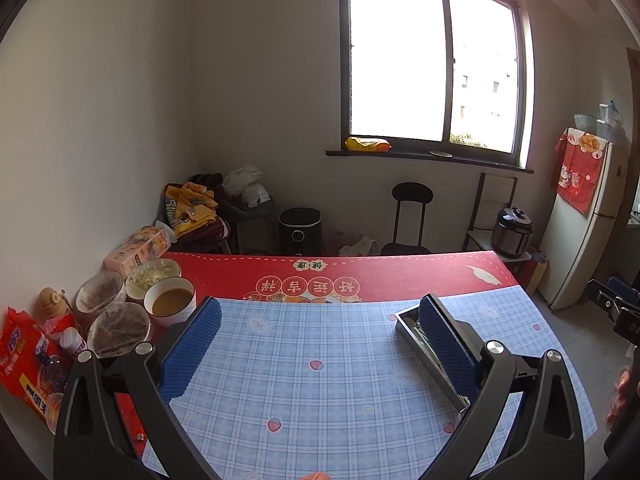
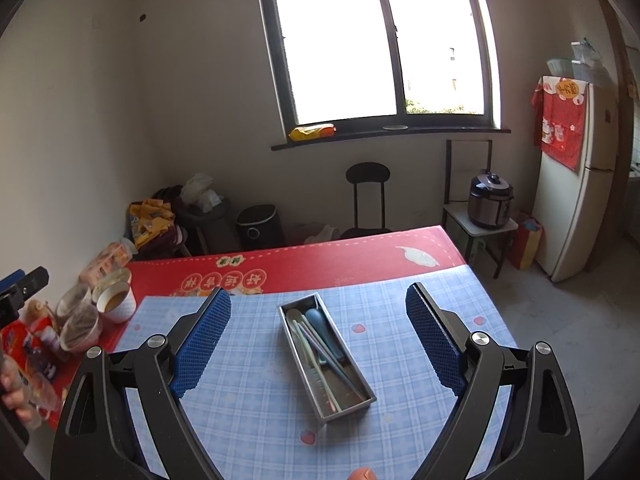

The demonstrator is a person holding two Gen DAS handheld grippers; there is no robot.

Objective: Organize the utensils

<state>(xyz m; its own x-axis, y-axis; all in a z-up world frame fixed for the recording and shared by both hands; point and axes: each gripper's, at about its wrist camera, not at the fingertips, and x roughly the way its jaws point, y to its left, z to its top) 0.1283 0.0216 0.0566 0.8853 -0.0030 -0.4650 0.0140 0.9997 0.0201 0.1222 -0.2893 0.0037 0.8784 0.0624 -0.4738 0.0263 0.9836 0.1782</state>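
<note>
We hold two grippers above a surface (image 2: 256,420) covered with a blue checked mat; a red printed cloth (image 2: 320,264) shows along its far side. Beyond it the room has a large bright window (image 2: 380,40), a black chair (image 2: 367,200) under the sill, a pressure cooker (image 2: 490,200) on a low stand, and a white fridge (image 2: 576,200) at the far right.

Straight ahead of our right gripper (image 2: 318,308), between its two blue padded fingers, a long metal tray (image 2: 344,404) lies at a slant on the mat. It holds the utensils (image 2: 320,340): pale chopsticks, a spoon and a blue-handled piece. This gripper's fingers stand wide apart and hold nothing.

Our left gripper (image 1: 320,312) is likewise spread wide and empty. The tray sits behind its right finger, partly hidden.

To the far left of both grippers stand bowls (image 1: 168,300), one holding brown liquid, beside snack packets (image 1: 24,356).
</note>
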